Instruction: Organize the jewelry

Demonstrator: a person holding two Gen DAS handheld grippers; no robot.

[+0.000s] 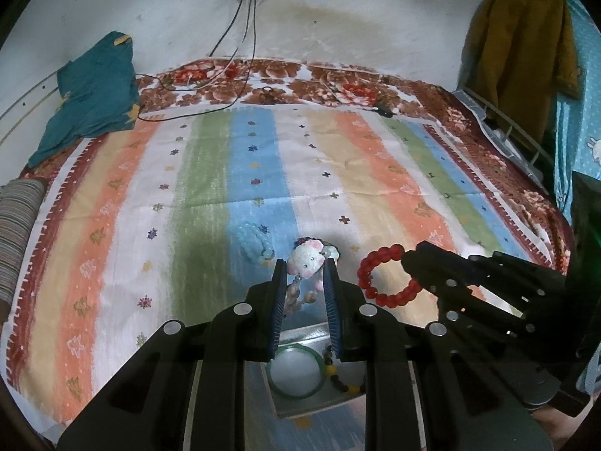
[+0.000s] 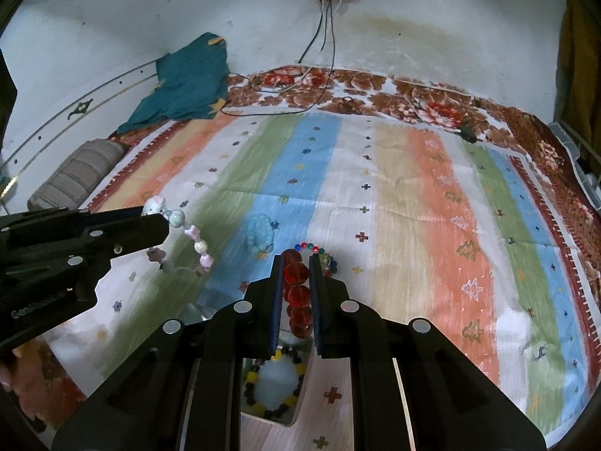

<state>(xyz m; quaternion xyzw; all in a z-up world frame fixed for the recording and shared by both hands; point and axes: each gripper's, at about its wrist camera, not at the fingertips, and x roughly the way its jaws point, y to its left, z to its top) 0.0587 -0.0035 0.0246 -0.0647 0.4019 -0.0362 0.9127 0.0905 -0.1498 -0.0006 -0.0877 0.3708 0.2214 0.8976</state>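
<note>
Tray [image 1: 300, 411] already has two bracelets; left gripper [image 1: 303, 270] clamps the pink charm bracelet [image 1: 306, 259], right gripper [image 2: 296, 263] pinches the red bead bracelet [image 2: 298, 293], blue bracelet [image 2: 259, 235] left beyond the tray

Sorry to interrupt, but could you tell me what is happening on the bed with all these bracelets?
A person is sorting jewelry with two handheld grippers. The left gripper has its jaws shut on a pale pink and white charm bracelet, lifted off the striped sheet. The right gripper is clamped on a red bead bracelet. A light blue bracelet lies on the sheet, while a green bangle and a dark-and-yellow bead bracelet sit in a tray below.
</note>
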